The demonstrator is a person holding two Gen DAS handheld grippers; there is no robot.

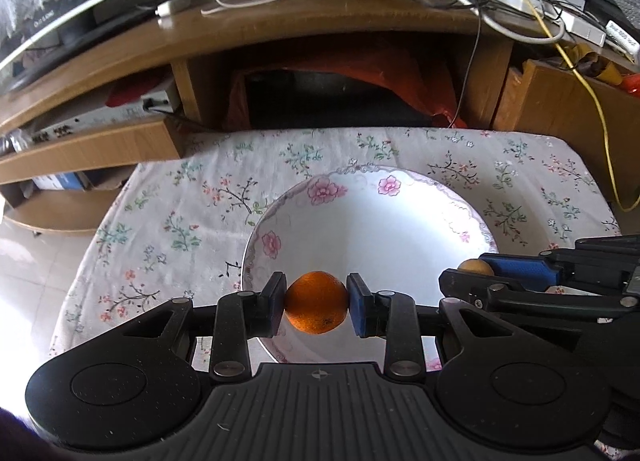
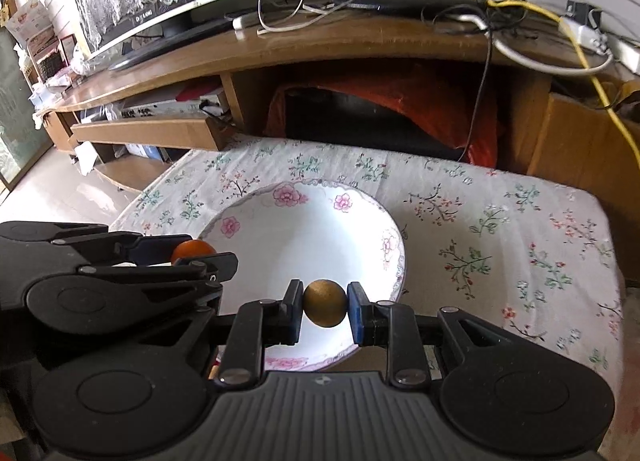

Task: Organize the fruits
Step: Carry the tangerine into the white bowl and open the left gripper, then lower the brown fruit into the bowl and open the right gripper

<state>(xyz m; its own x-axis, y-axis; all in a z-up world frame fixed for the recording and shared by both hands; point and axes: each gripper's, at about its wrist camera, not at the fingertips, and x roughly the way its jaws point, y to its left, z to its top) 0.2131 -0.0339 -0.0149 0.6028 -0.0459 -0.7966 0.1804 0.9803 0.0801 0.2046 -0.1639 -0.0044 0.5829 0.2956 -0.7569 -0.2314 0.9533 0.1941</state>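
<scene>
Two gripped fruits [image 1: 316, 307] [image 2: 325, 302], one bowl [image 1: 400, 229]

Daylight from the left w/ washed-out glare on the floor tiles [image 1: 36, 249] and inside the white bowl [image 2: 308, 237]. Shelf recess [image 1: 340, 97] is dim. Strong fisheye bending at edges; dark vignette in corners. Center sharp, slight blur farther back.

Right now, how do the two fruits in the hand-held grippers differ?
The glossy round orange fruit is bright orange; the dull round brown fruit is matte golden-brown. The orange one looks somewhat larger and fills a wider jaw gap. The orange sits in the left hand-held gripper, the brown one in the right hand-held gripper. Both are pinched between blue pads above the white floral bowl.
</scene>
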